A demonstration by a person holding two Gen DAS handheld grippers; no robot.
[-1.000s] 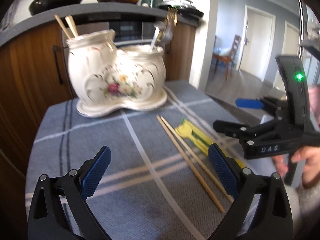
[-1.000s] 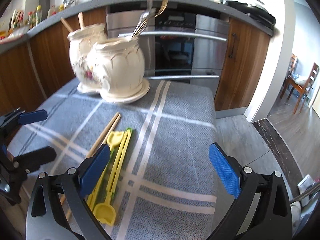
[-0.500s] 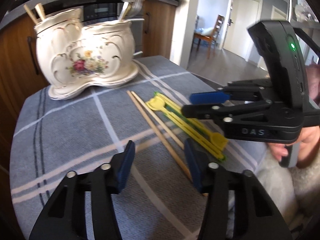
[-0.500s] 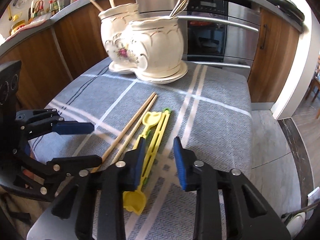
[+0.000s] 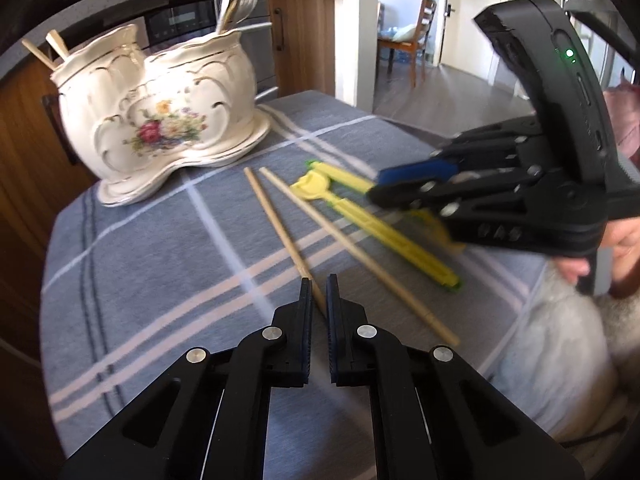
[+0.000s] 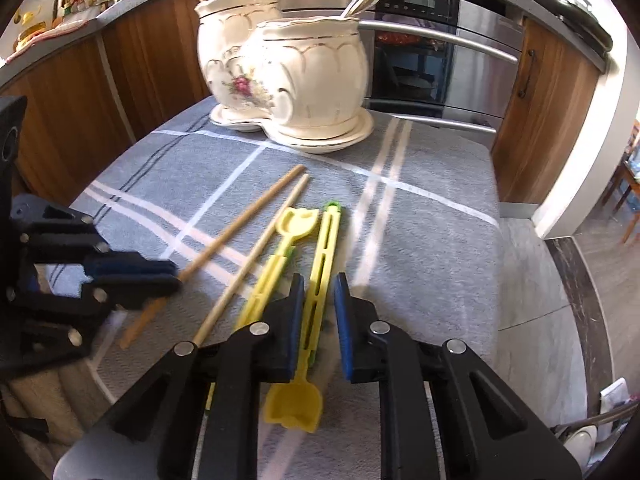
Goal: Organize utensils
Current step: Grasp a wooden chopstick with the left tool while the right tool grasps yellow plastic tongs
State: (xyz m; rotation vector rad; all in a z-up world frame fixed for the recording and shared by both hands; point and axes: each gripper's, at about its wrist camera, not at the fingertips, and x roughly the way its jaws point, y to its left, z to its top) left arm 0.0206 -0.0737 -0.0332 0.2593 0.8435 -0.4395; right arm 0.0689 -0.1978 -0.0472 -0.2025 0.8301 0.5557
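Wood first: the left gripper (image 5: 316,292) has just been closing and now sits clenched on the near end of one wooden chopstick (image 5: 280,224), far tip aimed at the ceramic holder (image 5: 160,112). Its twin, the second chopstick (image 5: 360,256), lies just beside it on the grey checked cloth (image 5: 140,260), untouched. Over on the right gripper (image 6: 318,284), jaws also just been closing, the yellow slotted utensil (image 6: 322,248) is between them, but a sliver of cloth shows by the right pad, so prob. not pinching yet. The yellow scoop-ended utensil (image 6: 296,220) lies touching it on the left. Handling, my read: chopstick is light, stiff, smooth and round, so it'll likely swivel when held at the end; a grip nearer mid-length would steady it. The yellow plastic looks v. light and thin, w/ slots, maybe a bit bendy; take it across the flat sides. The holder is glazed, fragile, w/ chopsticks in the rear pot and metal cutlery (image 5: 240,4) in the front, so drop things in gently, no knocks on the rim. Room: open cloth between utensils and holder, clear run in. Watch the two grippers, they're close together, and the table edge on the right falls to the floor.
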